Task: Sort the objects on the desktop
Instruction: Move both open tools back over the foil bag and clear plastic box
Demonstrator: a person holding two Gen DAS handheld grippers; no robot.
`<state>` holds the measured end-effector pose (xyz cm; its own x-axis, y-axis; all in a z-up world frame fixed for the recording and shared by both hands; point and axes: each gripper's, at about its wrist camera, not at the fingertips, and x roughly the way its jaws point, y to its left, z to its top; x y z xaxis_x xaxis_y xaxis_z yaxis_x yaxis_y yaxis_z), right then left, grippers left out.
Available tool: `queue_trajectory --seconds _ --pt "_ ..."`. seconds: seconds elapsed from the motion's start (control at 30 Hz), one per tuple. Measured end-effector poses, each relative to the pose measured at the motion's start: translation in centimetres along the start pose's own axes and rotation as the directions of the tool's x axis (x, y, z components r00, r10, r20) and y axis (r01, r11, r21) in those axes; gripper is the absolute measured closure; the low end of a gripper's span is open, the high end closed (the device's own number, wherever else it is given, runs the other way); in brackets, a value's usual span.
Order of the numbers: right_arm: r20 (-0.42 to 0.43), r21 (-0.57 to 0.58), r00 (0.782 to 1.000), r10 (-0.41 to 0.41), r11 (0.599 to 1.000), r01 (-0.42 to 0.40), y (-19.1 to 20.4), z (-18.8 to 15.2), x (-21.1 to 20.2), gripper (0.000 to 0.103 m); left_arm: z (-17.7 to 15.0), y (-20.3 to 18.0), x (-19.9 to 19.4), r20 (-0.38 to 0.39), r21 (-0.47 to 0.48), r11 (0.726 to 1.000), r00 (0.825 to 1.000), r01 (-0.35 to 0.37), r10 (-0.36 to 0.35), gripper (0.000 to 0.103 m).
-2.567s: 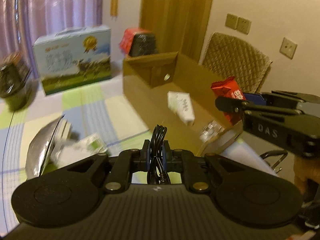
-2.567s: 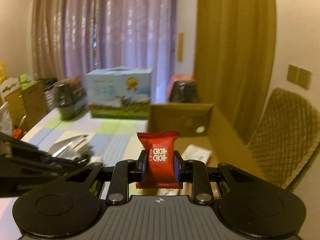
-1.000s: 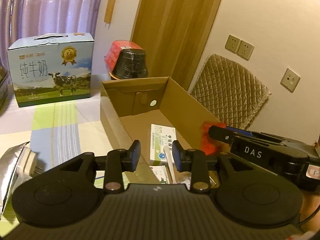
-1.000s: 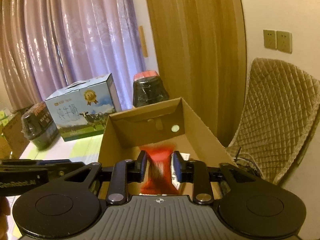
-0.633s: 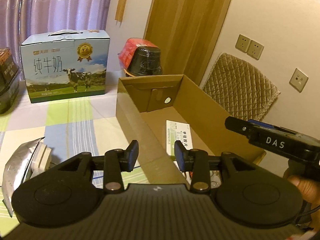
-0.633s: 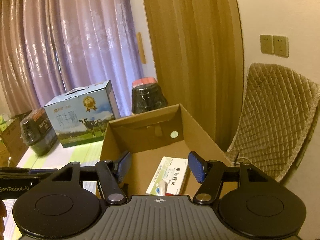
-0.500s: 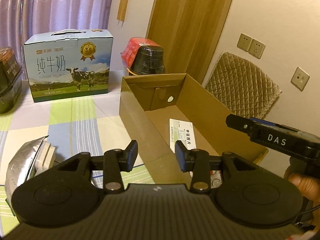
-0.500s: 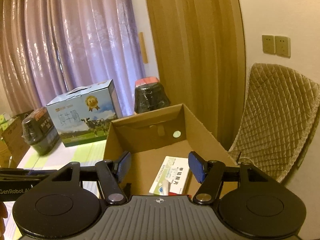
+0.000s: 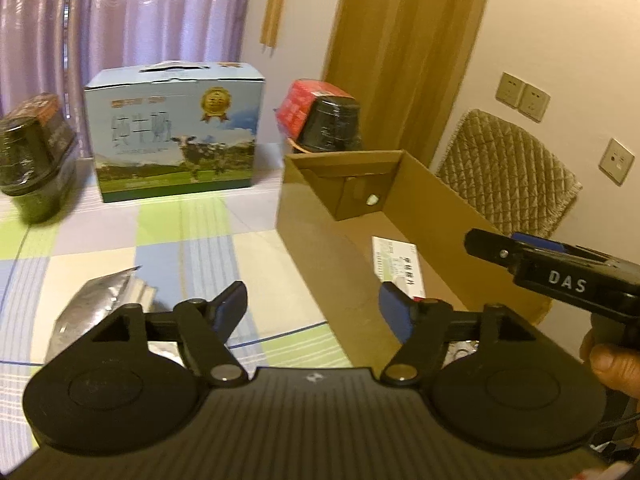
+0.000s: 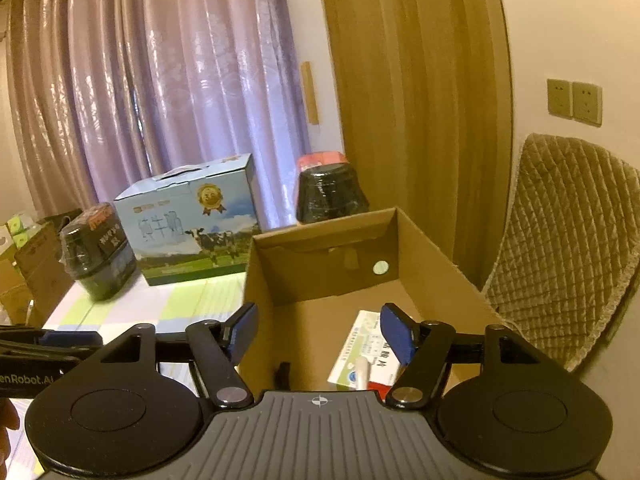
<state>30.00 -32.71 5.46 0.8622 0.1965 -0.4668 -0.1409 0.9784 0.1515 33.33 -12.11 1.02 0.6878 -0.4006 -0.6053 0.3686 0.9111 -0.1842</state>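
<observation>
My left gripper and right gripper both gape wide, holding nothing, right one over the cardboard box. A white medicine box lies flat on its floor; a silver foil pouch sits on the checked tablecloth left of it. Far side: 1 milk carton, 2 dark wrapped tubs.
</observation>
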Motion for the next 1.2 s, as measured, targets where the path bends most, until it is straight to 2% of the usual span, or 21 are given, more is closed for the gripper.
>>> queue_trajectory --seconds 0.3,0.47,0.77,0.93,1.1,1.2 --pt "0.008 -0.037 0.997 0.08 0.996 -0.079 3.2 -0.1 0.0 0.012 -0.4 4.9 -2.2 0.019 -0.052 0.995 0.996 -0.082 0.083 0.018" --pt "0.015 -0.061 0.992 0.124 0.99 -0.123 5.4 -0.2 0.0 0.003 -0.9 8.4 -3.9 0.025 -0.082 0.986 0.989 -0.146 0.148 0.014" --pt "-0.002 -0.127 0.976 0.219 0.968 -0.217 10.0 -0.7 0.5 0.002 -2.2 13.2 -6.4 0.006 -0.128 0.964 0.972 -0.233 0.235 0.007" --pt "-0.033 -0.185 0.963 0.266 0.946 -0.267 12.5 -1.6 1.0 0.002 -3.1 14.5 -7.0 -0.015 -0.102 0.961 0.967 -0.256 0.256 0.007" --pt "-0.109 -0.254 0.949 0.295 0.915 -0.313 14.4 -2.9 2.4 0.002 -3.9 15.0 -6.8 -0.051 -0.03 0.958 0.957 -0.286 0.284 0.006" --pt "-0.157 -0.29 0.938 0.308 0.894 -0.342 15.1 -3.7 3.3 0.002 -4.3 15.5 -6.7 -0.068 -0.02 0.954 0.952 -0.299 0.297 0.006"
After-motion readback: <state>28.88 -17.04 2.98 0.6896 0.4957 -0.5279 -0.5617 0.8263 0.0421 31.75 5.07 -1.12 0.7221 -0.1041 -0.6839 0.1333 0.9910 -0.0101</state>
